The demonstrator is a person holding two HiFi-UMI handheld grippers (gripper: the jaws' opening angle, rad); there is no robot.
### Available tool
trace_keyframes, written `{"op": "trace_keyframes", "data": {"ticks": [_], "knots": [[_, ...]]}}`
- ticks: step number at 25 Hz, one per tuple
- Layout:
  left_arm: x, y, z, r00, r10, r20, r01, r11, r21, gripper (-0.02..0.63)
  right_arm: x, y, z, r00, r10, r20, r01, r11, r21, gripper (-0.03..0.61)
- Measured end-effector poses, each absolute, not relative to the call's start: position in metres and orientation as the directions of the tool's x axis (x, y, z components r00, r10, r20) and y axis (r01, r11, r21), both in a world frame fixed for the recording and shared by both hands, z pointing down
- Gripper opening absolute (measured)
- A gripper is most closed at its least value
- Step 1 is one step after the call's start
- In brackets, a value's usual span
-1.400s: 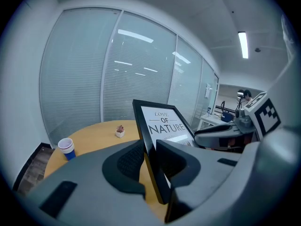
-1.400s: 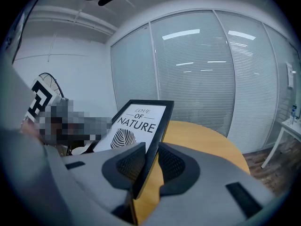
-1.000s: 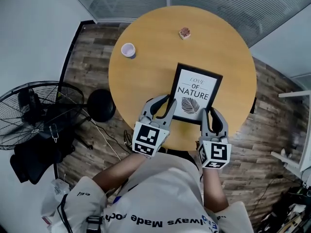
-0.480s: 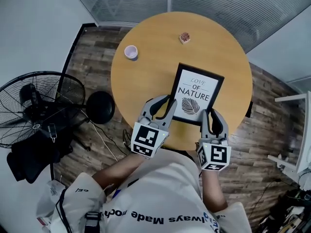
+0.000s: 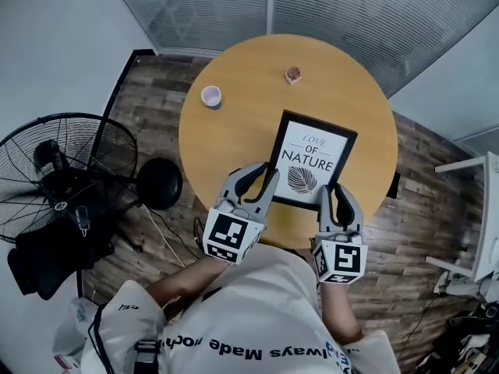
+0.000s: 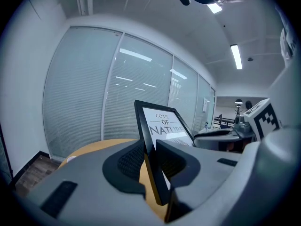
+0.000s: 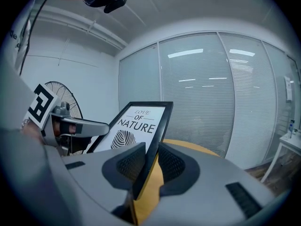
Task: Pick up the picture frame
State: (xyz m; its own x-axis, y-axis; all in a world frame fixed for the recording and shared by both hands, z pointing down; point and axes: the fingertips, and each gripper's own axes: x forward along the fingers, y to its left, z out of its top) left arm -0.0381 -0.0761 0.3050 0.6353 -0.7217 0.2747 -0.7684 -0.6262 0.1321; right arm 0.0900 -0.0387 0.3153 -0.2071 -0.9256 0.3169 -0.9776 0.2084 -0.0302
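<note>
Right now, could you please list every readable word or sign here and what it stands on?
"LOVE OF NATURE": print in the picture frame.
"...ways Made...": person's white shirt, upside down, rest unreadable.
Square markers on the left tool and right tool: patterns, no words.

Grey left gripper [image 5: 261, 179], right gripper [image 5: 335, 195]; wht printed tee [image 5: 257, 310].

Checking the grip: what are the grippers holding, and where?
Both hold the black rectangular picture frame: left gripper on its left edge, right gripper on its right edge, each near the lower corner.
</note>
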Motion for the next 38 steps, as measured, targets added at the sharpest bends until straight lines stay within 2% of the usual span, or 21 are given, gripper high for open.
{"op": "trace_keyframes", "data": {"ticks": [38], "knots": [[-0.052,-0.073,0.221,0.618,-0.781,0.093,-0.785,-0.606,0.128,0.091,0.078,-0.042,0.225,-0.263,-0.951,0.164,-0.962,0.272,0.032,0.098]]}}
